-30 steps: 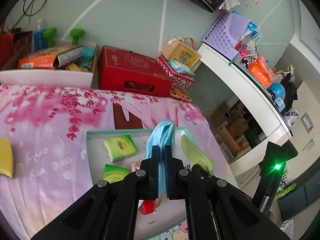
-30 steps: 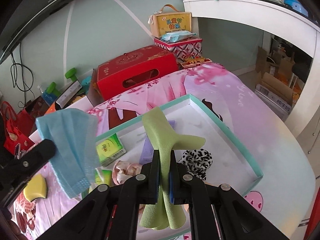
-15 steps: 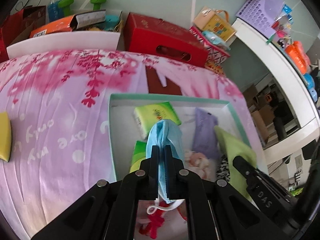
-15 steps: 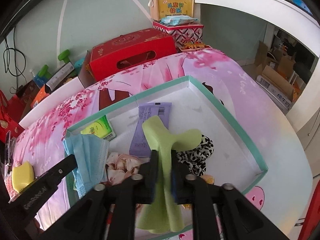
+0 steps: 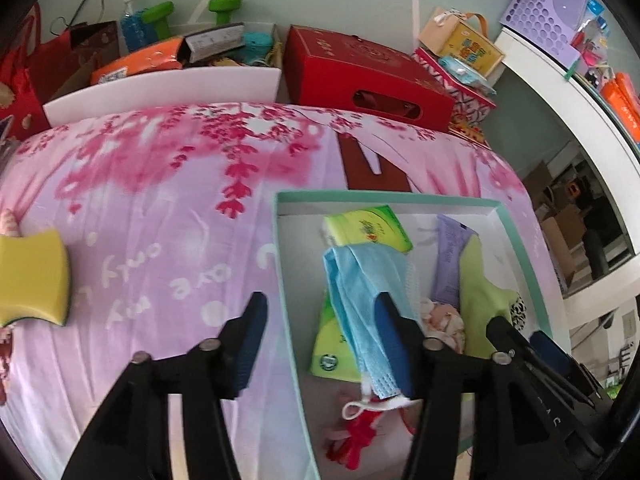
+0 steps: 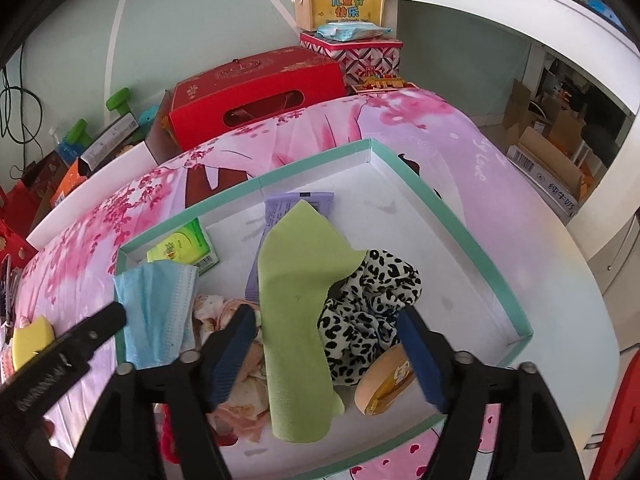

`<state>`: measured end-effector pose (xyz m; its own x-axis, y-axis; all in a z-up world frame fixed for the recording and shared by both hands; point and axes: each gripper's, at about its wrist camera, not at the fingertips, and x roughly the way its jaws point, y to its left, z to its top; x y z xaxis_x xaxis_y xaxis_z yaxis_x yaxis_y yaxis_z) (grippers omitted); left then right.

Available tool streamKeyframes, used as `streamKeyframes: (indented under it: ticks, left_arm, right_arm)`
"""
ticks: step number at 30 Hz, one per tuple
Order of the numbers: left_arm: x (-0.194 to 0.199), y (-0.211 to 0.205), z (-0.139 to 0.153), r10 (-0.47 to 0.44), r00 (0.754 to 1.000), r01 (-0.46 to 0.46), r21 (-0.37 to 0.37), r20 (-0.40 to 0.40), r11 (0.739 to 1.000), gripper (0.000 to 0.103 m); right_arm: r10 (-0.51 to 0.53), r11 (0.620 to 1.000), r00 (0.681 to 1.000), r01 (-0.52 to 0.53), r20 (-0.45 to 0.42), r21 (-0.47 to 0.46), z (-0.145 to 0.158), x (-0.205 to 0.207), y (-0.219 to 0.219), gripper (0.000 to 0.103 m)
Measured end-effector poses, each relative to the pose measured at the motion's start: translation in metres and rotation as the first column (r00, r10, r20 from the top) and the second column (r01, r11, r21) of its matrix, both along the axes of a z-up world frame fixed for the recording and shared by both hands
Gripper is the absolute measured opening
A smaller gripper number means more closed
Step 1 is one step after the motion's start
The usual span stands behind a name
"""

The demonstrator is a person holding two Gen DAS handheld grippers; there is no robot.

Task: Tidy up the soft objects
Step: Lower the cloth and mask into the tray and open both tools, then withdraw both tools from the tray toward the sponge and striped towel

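A shallow white tray with a teal rim (image 5: 280,240) (image 6: 472,232) lies on a pink flowered cloth. My left gripper (image 5: 320,340) is open over the tray's left rim; the blue face mask (image 5: 360,288) (image 6: 156,312) hangs against its right finger, over the tray. My right gripper (image 6: 324,352) is open above the green cloth (image 6: 296,320) (image 5: 476,300), which lies in the tray beside a leopard-print scrunchie (image 6: 368,312). Green tissue packs (image 5: 368,228) (image 6: 184,248), a purple packet (image 6: 280,208) and a pinkish fabric piece (image 6: 240,360) also lie in the tray.
A yellow sponge (image 5: 32,276) lies on the cloth at far left. A red box (image 5: 364,76), a white bin (image 5: 160,88) with clutter and small gift boxes (image 6: 340,4) stand behind. A white counter (image 6: 520,12) runs along the right.
Both grippers have opened. The blue mask slid out of the left grip and the green cloth dropped flat into the tray from the right grip. The left gripper shifted left over the rim.
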<state>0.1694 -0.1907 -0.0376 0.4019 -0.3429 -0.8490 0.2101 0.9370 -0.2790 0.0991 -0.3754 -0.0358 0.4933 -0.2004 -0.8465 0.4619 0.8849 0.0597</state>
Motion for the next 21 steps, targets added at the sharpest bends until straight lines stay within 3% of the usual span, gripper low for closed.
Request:
streamKeyframes:
  ticks: [3, 6, 8, 12, 21]
  left_arm:
    - [0.002, 0.006, 0.006, 0.022, 1.0, -0.022, 0.03, 0.013, 0.999, 0.068]
    - [0.003, 0.013, 0.009, 0.042, 0.999, -0.043, 0.058, 0.025, 0.997, 0.086]
    - [0.005, 0.017, 0.01, 0.066, 0.997, -0.068, 0.075, 0.032, 0.995, 0.095]
    - [0.006, 0.029, 0.008, 0.143, 0.986, -0.157, 0.192, 0.087, 0.969, 0.096]
    - [0.012, 0.047, 0.004, 0.187, 0.979, -0.201, 0.247, 0.078, 0.948, 0.096]
  right_arm:
    - [0.001, 1.0, 1.0, -0.001, -0.003, -0.002, 0.0, 0.0, 0.001, 0.086]
    - [0.006, 1.0, 1.0, -0.006, -0.002, -0.001, -0.001, 0.001, 0.001, 0.101]
    - [0.007, 1.0, 1.0, -0.007, 0.008, -0.001, -0.001, 0.0, 0.002, 0.103]
    - [0.002, 1.0, 1.0, -0.001, 0.009, -0.011, -0.001, 0.0, 0.001, 0.103]
    - [0.009, 1.0, 1.0, -0.009, 0.001, -0.015, -0.002, 0.001, 0.003, 0.103]
